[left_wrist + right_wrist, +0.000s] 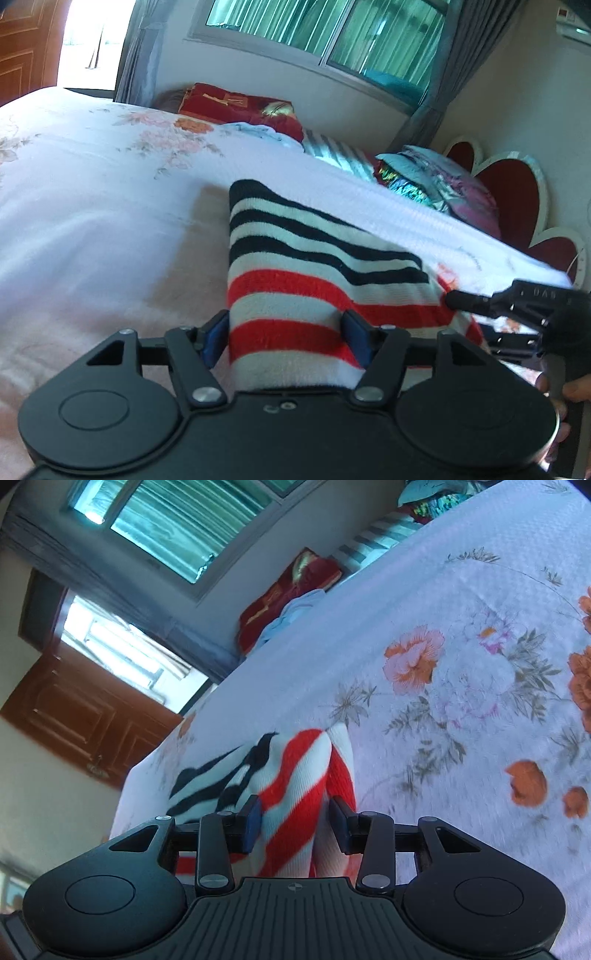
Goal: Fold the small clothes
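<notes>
My left gripper [284, 332] clenched the near edge of the striped knit garment [314, 266], and my right gripper [295, 821] clenched a bunched fold of it. The garment hung just above the floral bedsheet [461, 627]. I judged the fold half made; next I should lay it flat.
</notes>
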